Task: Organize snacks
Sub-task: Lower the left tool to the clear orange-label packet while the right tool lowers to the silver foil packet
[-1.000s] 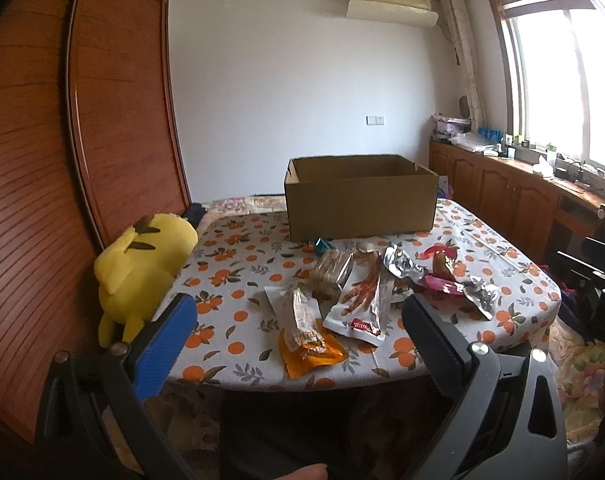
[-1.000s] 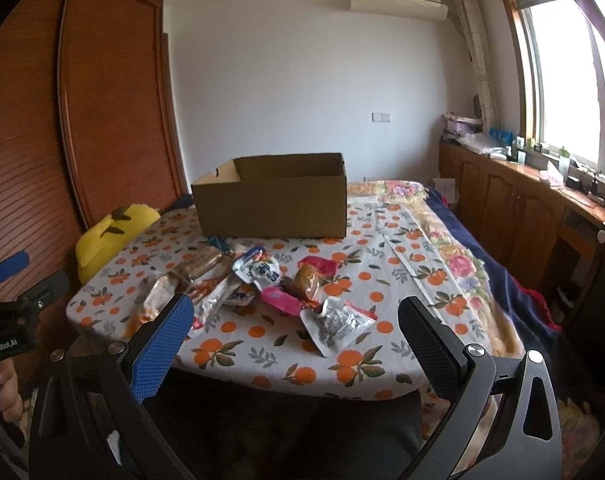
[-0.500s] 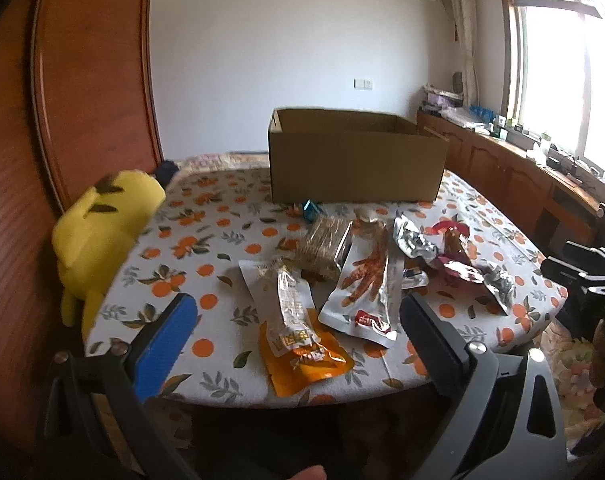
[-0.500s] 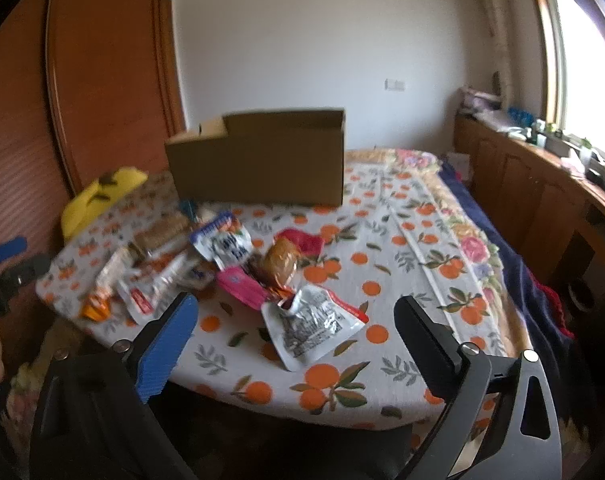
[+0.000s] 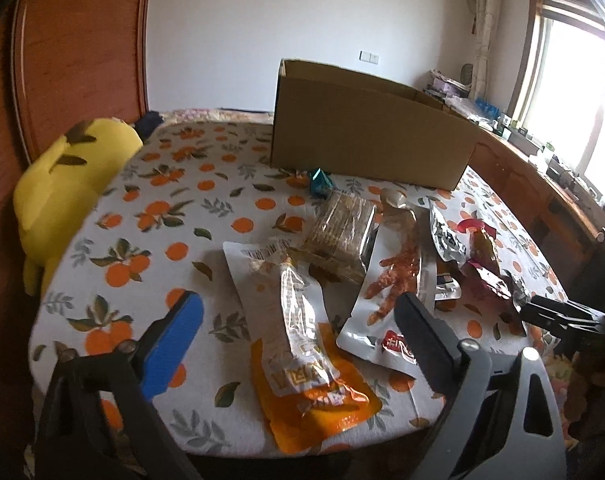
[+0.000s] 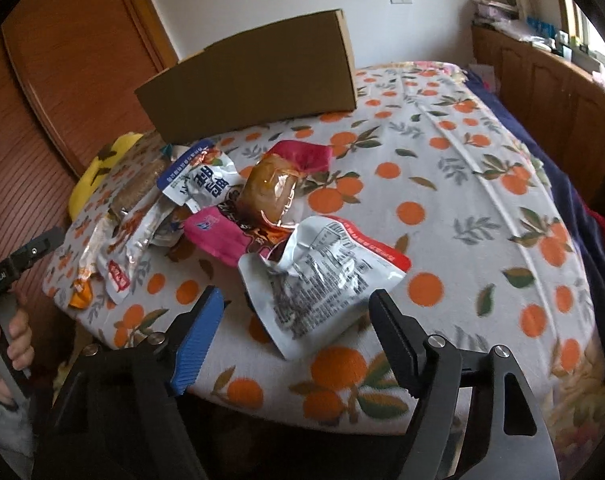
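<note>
1. Surroundings: a yellow plush toy [image 5: 68, 176] sits at the left edge of the desk [image 5: 150, 216], against a wooden wardrobe [image 5: 74, 44]. Wooden cabinets [image 6: 550, 80] run along the window side.
2. A cardboard box [image 5: 366, 144], open at the top, stands at the far side of the desk. A small teal packet [image 5: 319, 182] lies just in front of it.
3. Nothing stands between either gripper and the nearest snacks.
4. Snacks lie loose in a cluster on the orange-print cloth, in front of the box: an orange pouch [image 5: 314, 396] with a clear packet across it, a cracker pack [image 5: 340, 236], a chicken-feet pack [image 5: 398, 284], a silver pouch [image 6: 322, 280], a pink packet [image 6: 218, 236], a brown bun pack [image 6: 268, 192].
5. Left gripper [image 5: 298, 336]: fingers apart and just closing, nothing between them; it hangs above the orange pouch.
6. Right gripper [image 6: 298, 320]: fingers apart and just closing, nothing gripped; it hangs over the silver pouch.
</note>
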The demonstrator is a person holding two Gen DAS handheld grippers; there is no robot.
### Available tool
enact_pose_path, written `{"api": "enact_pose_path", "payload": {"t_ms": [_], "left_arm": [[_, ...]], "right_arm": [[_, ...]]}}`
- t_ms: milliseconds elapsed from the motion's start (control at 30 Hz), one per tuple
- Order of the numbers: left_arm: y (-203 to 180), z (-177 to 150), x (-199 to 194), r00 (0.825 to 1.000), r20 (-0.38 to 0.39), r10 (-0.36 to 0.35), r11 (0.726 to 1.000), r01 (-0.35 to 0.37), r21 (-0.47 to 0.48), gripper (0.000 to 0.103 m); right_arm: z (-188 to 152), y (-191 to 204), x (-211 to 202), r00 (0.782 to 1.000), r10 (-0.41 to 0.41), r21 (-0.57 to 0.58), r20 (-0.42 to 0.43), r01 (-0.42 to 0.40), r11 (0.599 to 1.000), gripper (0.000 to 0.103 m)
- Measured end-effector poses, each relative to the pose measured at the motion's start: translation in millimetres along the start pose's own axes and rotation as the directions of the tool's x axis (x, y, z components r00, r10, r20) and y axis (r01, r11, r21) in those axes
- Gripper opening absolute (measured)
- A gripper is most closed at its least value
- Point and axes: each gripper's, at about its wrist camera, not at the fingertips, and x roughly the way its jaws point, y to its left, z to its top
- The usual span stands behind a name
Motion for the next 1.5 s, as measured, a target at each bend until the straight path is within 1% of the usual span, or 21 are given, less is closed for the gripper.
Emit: {"api": "enact_pose_path", "payload": {"t_ms": [133, 200, 333, 500, 567, 633, 700, 800, 933, 1000, 1033, 1100, 1200, 1233, 1300, 1433, 1467, 1500], "left_arm": [[1, -2, 10, 1.0, -0.027, -0.015, 1.0, 0.015, -0.003, 0.09], [0, -3, 13, 0.999, -0.036, -0.017, 1.0, 0.017, 0.001, 0.086], [-2, -5, 16, 0.999, -0.046, -0.024, 1.0, 0.023, -0.005, 0.084], [0, -5, 19, 0.999, -0.05, -0.021, 1.0, 0.021, -0.004, 0.084], [0, -6, 19, 0.998, -0.052, -0.022, 1.0, 0.022, -0.007, 0.084], [-1, -6, 20, 0.998, -0.051, -0.022, 1.0, 0.022, -0.002, 0.084], [-1, -6, 21, 0.998, -0.054, -0.025, 1.0, 0.025, -0.001, 0.083], [-4, -6, 22, 0.998, -0.053, -0.025, 1.0, 0.025, 0.004, 0.082], [-8, -9, 25, 0.998, -0.066, -0.019, 0.999, 0.021, 0.025, 0.077], [-7, -10, 25, 0.997, -0.073, -0.012, 0.999, 0.015, 0.03, 0.075], [-6, -10, 25, 0.997, -0.074, -0.009, 1.0, 0.011, 0.028, 0.075], [-4, -9, 25, 0.997, -0.075, -0.007, 1.0, 0.008, 0.022, 0.075], [-4, -8, 28, 0.997, -0.083, -0.005, 1.0, 0.007, 0.022, 0.075], [-4, -8, 29, 0.996, -0.086, -0.004, 1.0, 0.006, 0.025, 0.075], [-6, -8, 30, 0.996, -0.091, -0.007, 1.0, 0.009, 0.028, 0.075], [-11, -7, 35, 0.994, -0.106, -0.008, 0.999, 0.013, 0.049, 0.075], [-11, -7, 36, 0.994, -0.108, -0.005, 0.999, 0.011, 0.053, 0.072], [-11, -6, 37, 0.994, -0.11, -0.004, 0.999, 0.01, 0.053, 0.062]], "right_arm": [[9, 1, 10, 1.0, -0.023, -0.016, -0.004, 0.023, 1.0, 0.079], [14, 2, 14, 0.999, -0.039, -0.023, 0.0, 0.039, 0.999, 0.079], [19, -2, 18, 0.999, -0.052, -0.005, 0.007, 0.052, 0.999, 0.079], [25, -3, 15, 0.999, -0.028, -0.001, 0.041, 0.028, 1.0, 0.079], [25, -6, 13, 0.999, -0.011, 0.015, 0.049, 0.01, 1.0, 0.08], [25, -8, 8, 0.998, -0.012, 0.033, 0.064, 0.01, 0.999, 0.08], [27, -13, 5, 0.995, -0.045, 0.065, 0.084, 0.04, 0.997, 0.08], [31, -15, 12, 0.992, -0.11, 0.083, 0.063, 0.105, 0.991, 0.08], [29, -10, 25, 0.989, -0.147, 0.043, 0.034, 0.146, 0.988, 0.08], [24, -4, 27, 0.982, -0.185, -0.019, 0.037, 0.186, 0.982, 0.079], [22, -4, 26, 0.981, -0.189, -0.034, 0.038, 0.19, 0.981, 0.079], [22, -8, 25, 0.982, -0.185, -0.047, 0.026, 0.186, 0.981, 0.074], [21, -7, 27, 0.974, -0.226, -0.113, 0.007, 0.226, 0.968, 0.072], [21, -6, 28, 0.973, -0.231, -0.127, 0.011, 0.23, 0.965, 0.072], [21, -8, 27, 0.975, -0.223, -0.122, 0.008, 0.223, 0.967, 0.064], [19, -8, 24, 0.976, -0.215, -0.131, 0.019, 0.215, 0.968, 0.063], [18, -8, 24, 0.977, -0.214, -0.134, 0.022, 0.215, 0.967, 0.063], [18, -8, 24, 0.977, -0.213, -0.135, 0.025, 0.214, 0.967, 0.063]]}}
